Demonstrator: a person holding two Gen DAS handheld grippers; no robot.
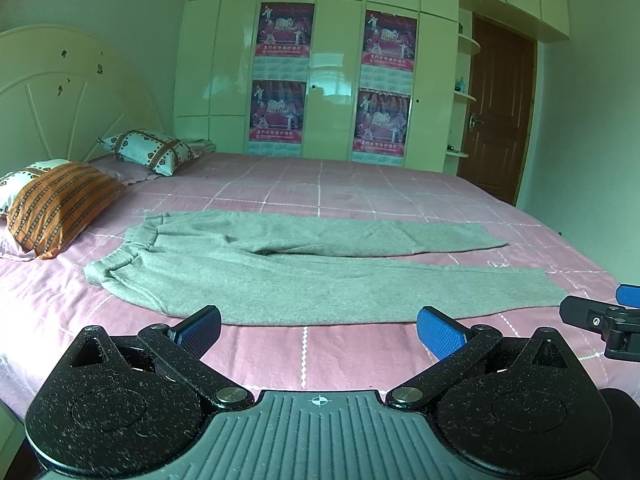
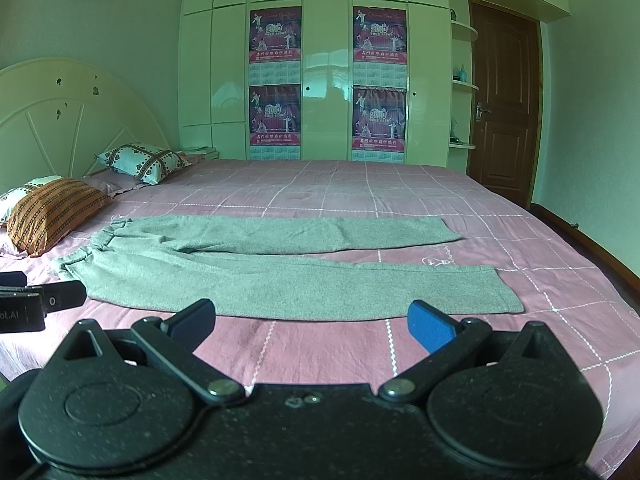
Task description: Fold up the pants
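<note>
Across the far wall a glossy cream wardrobe (image 2: 320,80) fills the room, four red calendar posters (image 2: 275,36) stuck on its doors, a brown door (image 2: 504,96) to its right. Below it, the wide bed (image 2: 360,192) in its pink checked sheet takes up the whole middle ground, cream headboard (image 2: 60,120) at the left. And there they are, the grey pants (image 2: 280,276), spread flat and unfolded on the near half of the bed, waistband to the left by the pillows, both legs running out to the right with a narrow gap between them. An orange striped pillow (image 2: 52,208) sits nearest the waistband, a patterned white pillow (image 2: 144,162) farther back. Down front, the left gripper (image 1: 318,330) hovers just short of the near leg's edge, blue pads spread wide, nothing in them. The right gripper (image 2: 312,326) is likewise splayed and empty, poised near that same leg, closer to the hem.
</note>
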